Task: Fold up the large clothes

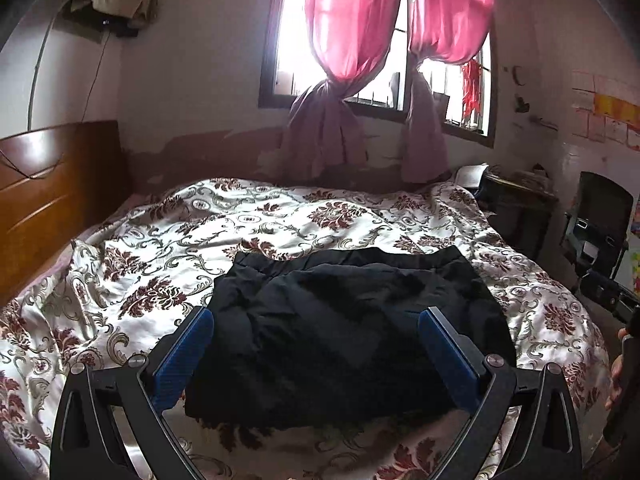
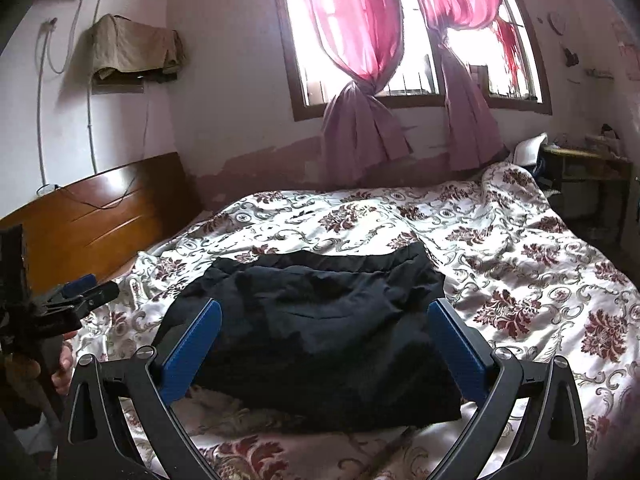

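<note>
Both wrist cameras look forward along their own wide-spread blue fingers from the near edge of the bed (image 1: 132,240), facing the curtained window (image 2: 416,36), the left view from slightly further left, and both share the black garment (image 1: 340,328) lying close ahead.

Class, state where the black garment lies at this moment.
In both wrist views the black garment lies folded on the floral bedspread, near its front edge, with the wooden headboard to its left.

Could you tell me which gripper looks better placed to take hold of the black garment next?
Probably the right gripper: it is open and looks squarely over the black garment. The left gripper is also open and facing it, but in the right wrist view it sits off to the side, so the margin is slim.
</note>
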Motion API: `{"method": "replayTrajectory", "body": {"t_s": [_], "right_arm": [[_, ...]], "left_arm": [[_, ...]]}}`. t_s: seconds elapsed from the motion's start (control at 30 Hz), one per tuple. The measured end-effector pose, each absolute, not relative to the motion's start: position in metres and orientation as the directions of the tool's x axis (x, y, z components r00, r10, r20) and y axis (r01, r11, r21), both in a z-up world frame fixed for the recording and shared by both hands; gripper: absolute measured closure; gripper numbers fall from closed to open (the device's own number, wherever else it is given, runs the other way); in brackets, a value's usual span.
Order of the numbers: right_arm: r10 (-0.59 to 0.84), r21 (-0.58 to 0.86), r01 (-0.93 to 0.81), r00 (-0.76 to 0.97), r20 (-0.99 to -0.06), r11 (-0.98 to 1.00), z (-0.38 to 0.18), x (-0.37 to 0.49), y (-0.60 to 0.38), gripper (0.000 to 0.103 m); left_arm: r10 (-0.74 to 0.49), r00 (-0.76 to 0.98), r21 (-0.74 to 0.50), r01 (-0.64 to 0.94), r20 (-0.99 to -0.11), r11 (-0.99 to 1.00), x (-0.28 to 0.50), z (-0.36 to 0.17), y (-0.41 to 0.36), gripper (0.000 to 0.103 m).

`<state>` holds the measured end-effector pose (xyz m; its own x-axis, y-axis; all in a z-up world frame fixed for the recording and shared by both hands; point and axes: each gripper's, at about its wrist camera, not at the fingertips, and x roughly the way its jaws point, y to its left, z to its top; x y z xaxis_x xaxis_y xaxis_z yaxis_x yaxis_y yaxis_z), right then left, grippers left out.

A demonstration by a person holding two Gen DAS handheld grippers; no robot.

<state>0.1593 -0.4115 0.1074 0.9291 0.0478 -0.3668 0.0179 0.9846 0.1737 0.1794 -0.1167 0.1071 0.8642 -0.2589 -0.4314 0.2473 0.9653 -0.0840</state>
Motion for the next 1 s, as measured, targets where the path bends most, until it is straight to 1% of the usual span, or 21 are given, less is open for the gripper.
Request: {"method": "replayTrajectory", "body": {"t_s": [0.2,0.33,0.63,1.0], "right_arm": [[0.050,0.172,0.011,0.937,-0.346,0.985,0.113,0.133,-0.400,0.002],[0.040,0.157,0.014,0.942,-0.333,0.987,0.113,0.117,-0.393,0.002],[0.048,0.144,-0.001,0.945,-0.324,0.990,0.107,0.090,-0.372,0.002],[0.020,0.140,0.026,0.948,-0.317,0.990,0.093,0.067,-0.356,0.002]], "left_arm": [[-0.275,0.872,-0.065,0.272,-0.405,0.960,0.151,0.113,-0.120,0.000],[-0.268,0.884,-0.035,0.276,-0.384,0.960,0.134,0.116,-0.121,0.000],[-0.235,0.900,0.010,0.257,-0.368,0.966,0.104,0.111,-0.118,0.000],[-0.220,0.904,0.001,0.237,-0.368,0.971,0.084,0.097,-0.108,0.000]]}}
